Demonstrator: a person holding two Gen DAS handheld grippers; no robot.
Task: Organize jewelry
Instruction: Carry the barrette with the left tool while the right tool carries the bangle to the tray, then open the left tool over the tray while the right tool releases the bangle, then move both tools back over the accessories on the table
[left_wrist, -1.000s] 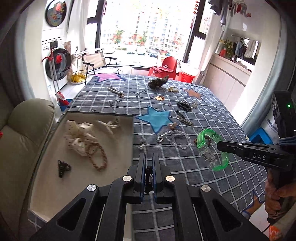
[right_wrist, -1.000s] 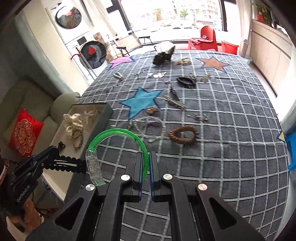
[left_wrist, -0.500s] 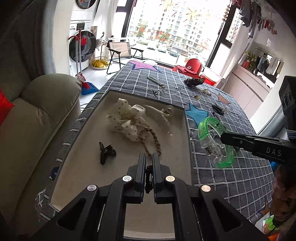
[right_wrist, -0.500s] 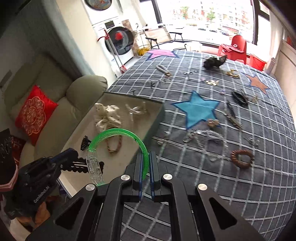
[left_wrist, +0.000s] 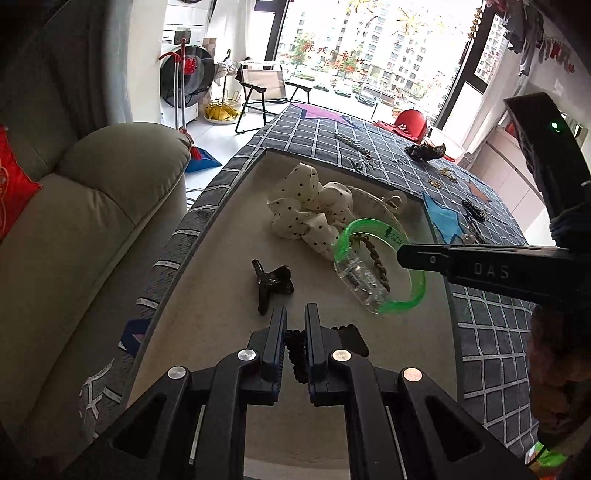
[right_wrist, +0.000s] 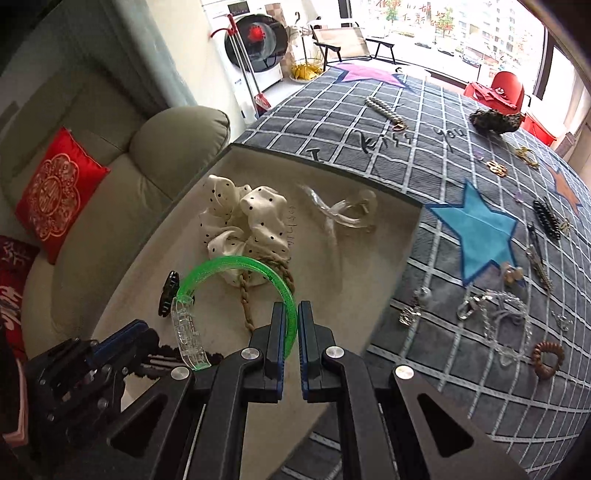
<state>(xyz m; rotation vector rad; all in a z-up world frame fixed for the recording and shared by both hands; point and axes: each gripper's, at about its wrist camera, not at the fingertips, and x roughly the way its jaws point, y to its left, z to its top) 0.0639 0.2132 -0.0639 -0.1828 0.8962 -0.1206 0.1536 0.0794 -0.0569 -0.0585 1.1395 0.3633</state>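
Note:
My left gripper (left_wrist: 295, 312) is shut on a black hair accessory (left_wrist: 297, 347) low over the beige tray (left_wrist: 229, 236). My right gripper (right_wrist: 293, 308) is shut on a green bangle (right_wrist: 236, 264) with a clear clasp, held above the tray; it also shows in the left wrist view (left_wrist: 380, 269). In the tray lie a white polka-dot scrunchie (left_wrist: 306, 206), a braided brown cord (left_wrist: 376, 258), a black claw clip (left_wrist: 271, 284) and a clear clip (right_wrist: 343, 212).
Several pieces lie on the grey checked cloth (right_wrist: 461, 332) to the right: a clear chain (right_wrist: 498, 314), a brown bead bracelet (right_wrist: 548, 360), a black clip (right_wrist: 546, 218), a pearl strand (right_wrist: 384, 109). A green sofa (left_wrist: 85, 206) stands left of the tray.
Both grippers have moved left and lower over the tray. The green bangle now hangs above the scrunchie and cord. The left gripper's black item is close to the tray floor.

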